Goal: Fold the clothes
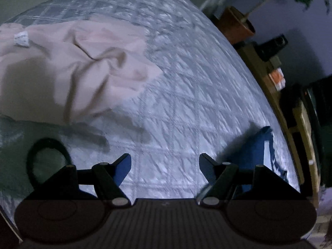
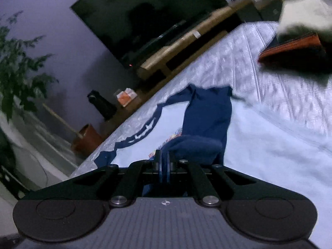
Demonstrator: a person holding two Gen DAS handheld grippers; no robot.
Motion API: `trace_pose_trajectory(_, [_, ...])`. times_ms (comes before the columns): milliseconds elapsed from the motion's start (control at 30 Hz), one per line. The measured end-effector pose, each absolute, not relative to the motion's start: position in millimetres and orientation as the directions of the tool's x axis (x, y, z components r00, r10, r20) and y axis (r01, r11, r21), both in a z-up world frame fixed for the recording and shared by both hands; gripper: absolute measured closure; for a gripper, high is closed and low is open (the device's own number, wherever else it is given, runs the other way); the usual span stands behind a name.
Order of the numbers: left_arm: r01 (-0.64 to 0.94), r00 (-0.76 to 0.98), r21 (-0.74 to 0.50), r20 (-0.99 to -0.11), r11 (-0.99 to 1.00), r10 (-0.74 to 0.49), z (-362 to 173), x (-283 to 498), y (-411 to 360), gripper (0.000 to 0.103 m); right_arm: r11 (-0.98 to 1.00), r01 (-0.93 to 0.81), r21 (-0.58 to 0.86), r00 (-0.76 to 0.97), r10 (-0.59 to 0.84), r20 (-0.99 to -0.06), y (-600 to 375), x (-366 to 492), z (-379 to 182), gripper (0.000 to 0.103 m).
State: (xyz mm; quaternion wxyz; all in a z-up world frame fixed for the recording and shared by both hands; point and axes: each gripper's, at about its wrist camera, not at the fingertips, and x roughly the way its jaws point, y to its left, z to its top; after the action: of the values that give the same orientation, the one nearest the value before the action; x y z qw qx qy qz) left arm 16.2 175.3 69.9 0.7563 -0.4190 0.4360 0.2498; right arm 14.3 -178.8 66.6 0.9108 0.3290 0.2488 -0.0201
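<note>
The right gripper, clamped on the blue-and-white shirt's navy sleeve, is folding it across the quilted bed; the left gripper is hovering, jaws apart (probably next pinning the fold).

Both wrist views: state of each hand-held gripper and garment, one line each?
Left hand-held gripper: open, empty, over the quilt.
Right hand-held gripper: shut on the blue sleeve.
White-and-blue shirt: spread on the quilt, sleeve lifted.
Pink garment: crumpled, unfolded.
Folded pile: stacked at the far right.
</note>
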Motion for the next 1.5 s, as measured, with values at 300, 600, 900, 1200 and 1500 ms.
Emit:
trace_pose_trajectory(300, [-0.737, 0.482, -0.399, -0.876, 0.545, 0.011, 65.9, 25.3, 166.3, 0.035, 0.834, 0.313, 0.454, 0.752, 0.074, -0.655, -232.0, 15.2, 43.1, 0.088])
trace_pose_trajectory(600, [-0.779, 0.476, -0.404, -0.879, 0.478, 0.034, 64.0, 21.4, 188.8, 0.035, 0.929, 0.057, 0.366, 0.758, 0.199, -0.622, -172.8, 17.9, 59.7, 0.042])
trace_pose_trajectory(900, [-0.787, 0.474, -0.412, -0.88, 0.46, 0.021, 61.7, 26.8, 196.7, 0.034, 0.819, -0.558, -0.133, 0.584, 0.275, -0.764, -16.5, 119.3, 57.6, 0.039])
trace_pose_trajectory(1200, [-0.782, 0.468, -0.405, -0.883, 0.474, 0.018, 59.0, 27.6, 192.5, 0.034, 0.741, -0.58, -0.337, 0.677, 0.208, -0.706, 16.4, 126.5, 20.5, 0.045])
trace_pose_trajectory(1500, [-0.765, 0.469, -0.407, -0.883, 0.5, -0.001, 57.1, 32.7, 183.9, 0.034, 0.928, -0.339, -0.154, 0.795, 0.195, -0.575, -44.0, 117.5, 53.8, 0.097])
